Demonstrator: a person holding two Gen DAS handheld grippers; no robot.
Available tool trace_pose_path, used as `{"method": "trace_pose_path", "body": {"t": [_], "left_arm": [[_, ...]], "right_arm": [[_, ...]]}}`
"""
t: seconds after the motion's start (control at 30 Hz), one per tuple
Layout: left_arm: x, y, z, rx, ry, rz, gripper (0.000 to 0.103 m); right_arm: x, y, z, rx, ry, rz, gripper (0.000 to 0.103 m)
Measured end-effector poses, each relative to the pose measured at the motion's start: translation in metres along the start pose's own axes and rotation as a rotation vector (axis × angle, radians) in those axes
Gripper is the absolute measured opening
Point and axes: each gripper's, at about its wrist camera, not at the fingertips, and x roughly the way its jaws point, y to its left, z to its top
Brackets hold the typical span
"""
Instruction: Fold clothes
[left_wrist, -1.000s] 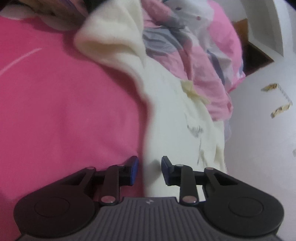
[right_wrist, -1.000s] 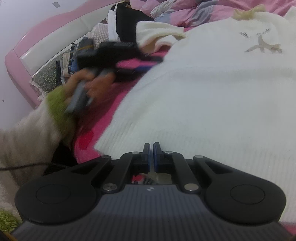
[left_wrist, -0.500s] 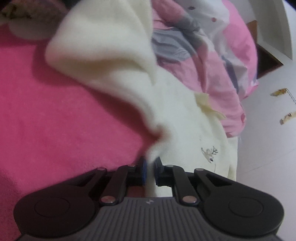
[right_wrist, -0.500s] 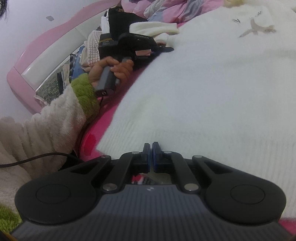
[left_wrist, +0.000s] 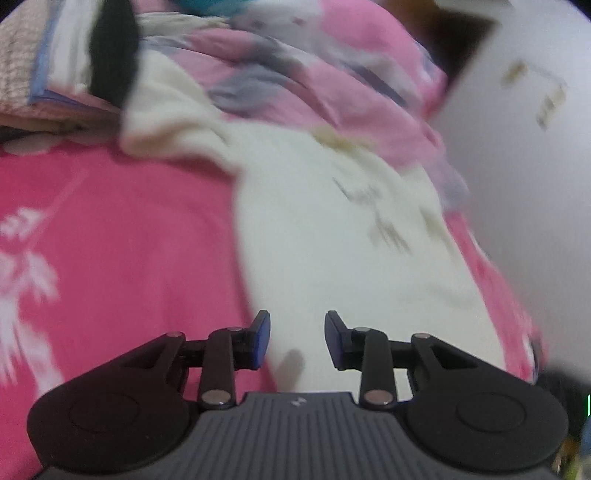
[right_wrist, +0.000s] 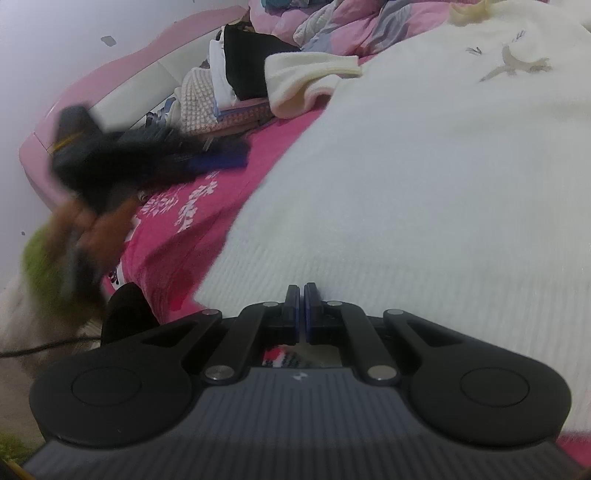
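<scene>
Left wrist view: the left gripper (left_wrist: 296, 339) hangs over a cream sweater (left_wrist: 332, 251) spread on the pink bedsheet (left_wrist: 118, 236); its jaws have just been opening and stand apart with nothing clamped between them. Right wrist view: the right gripper (right_wrist: 301, 314) has its jaws pressed together at the sweater's ribbed hem (right_wrist: 332, 273), though whether cloth is pinched cannot be told. One sleeve (right_wrist: 306, 77) lies folded back near stacked clothes (right_wrist: 229, 85).

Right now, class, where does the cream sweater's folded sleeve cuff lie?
In the right wrist view, the cream knitted sleeve cuff lies upper centre on the pink bedspread, beside the stack of folded clothes.
</scene>
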Motion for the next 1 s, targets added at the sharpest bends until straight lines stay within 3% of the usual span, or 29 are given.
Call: {"method": "trace_pose_path", "body": {"t": [0.07,0.13,0.27,0.37,0.53,0.63,0.73,0.93,1.0], "left_arm": [[0.001,-0.016,-0.021,0.059,0.022,0.042,0.028],[0.008,-0.020,-0.044,0.122,0.056,0.177,0.028],[-0.015,-0.016,-0.052,0.107,-0.006,0.193,0.026],[-0.034,-0.025,-0.048,0.174,-0.078,0.236,0.024],[-0.039,-0.059,-0.046,0.274,-0.133,0.090,0.024],[-0.017,-0.067,-0.055,0.316,-0.070,0.074,0.024],[0.007,-0.052,-0.061,0.263,0.007,0.105,0.023],[0.006,-0.044,-0.061,0.244,0.008,0.090,0.023],[0.008,-0.047,-0.061,0.251,0.010,0.099,0.023]], "right_arm": [[-0.001,0.000,-0.002,-0.001,-0.008,0.001,0.000],[-0.002,-0.001,-0.003,0.003,-0.015,0.006,0.000],[-0.002,-0.001,-0.004,-0.003,-0.025,0.004,0.000],[-0.001,0.001,-0.004,-0.017,-0.033,-0.003,0.000],[-0.001,0.003,-0.006,-0.022,-0.046,-0.019,0.000],[-0.002,0.004,-0.008,-0.023,-0.053,-0.027,0.001],[-0.006,0.003,-0.005,0.002,-0.057,-0.019,0.001],[-0.033,0.002,0.008,-0.018,-0.174,-0.071,0.005],[-0.032,-0.007,0.007,-0.009,-0.166,-0.105,0.005]]}}
